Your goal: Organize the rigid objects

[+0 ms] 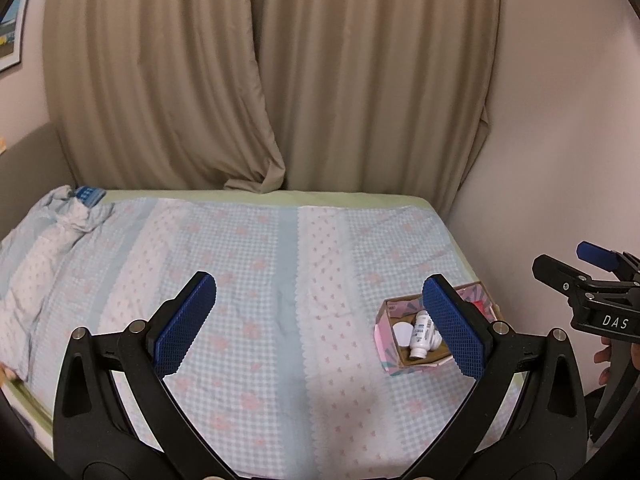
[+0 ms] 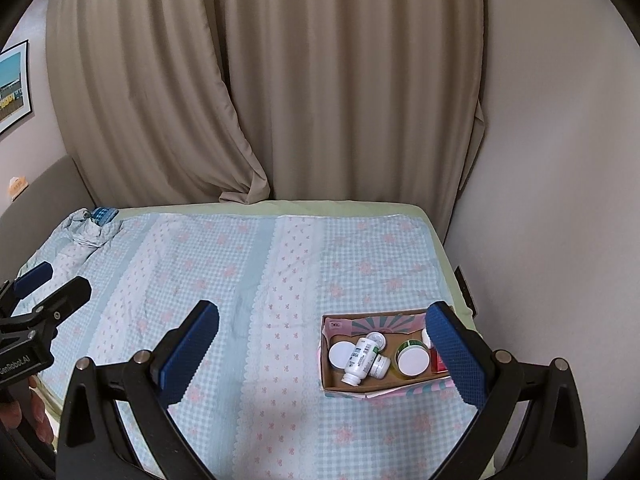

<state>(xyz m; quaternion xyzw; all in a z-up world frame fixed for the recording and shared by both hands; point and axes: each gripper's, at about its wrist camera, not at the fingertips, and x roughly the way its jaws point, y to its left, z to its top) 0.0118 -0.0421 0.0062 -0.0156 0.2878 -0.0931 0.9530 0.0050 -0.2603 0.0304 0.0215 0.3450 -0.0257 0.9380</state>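
Far left on the bed, a rumpled pale-blue bundle of cloth (image 2: 86, 232) lies against the headboard side, with a small blue checked item (image 2: 105, 214) touching its far edge. The checked blue-and-pink bedspread (image 2: 248, 272) covers the surface, backed by closed beige curtains (image 2: 320, 80). The left gripper (image 1: 320, 320) is held above the middle of the bedspread, its blue-padded fingers (image 1: 186, 326) spread wide apart and holding nothing. The right gripper (image 2: 326, 356) hovers likewise, fingers wide apart and empty, its right-hand finger overlapping the right end of the box in view. The cardboard box (image 2: 360, 390), open-topped with a pink patterned outside, sits near the bed's right front corner. Inside it, from left: a white round lid (image 2: 341, 354); a white labelled bottle (image 2: 361, 360) lying on its side, across a second small white bottle (image 2: 380, 366); a small clear-topped jar (image 2: 376, 339) behind them; a green-rimmed jar with white lid (image 2: 412, 358); and a red item (image 2: 437, 362), partly hidden by the finger.
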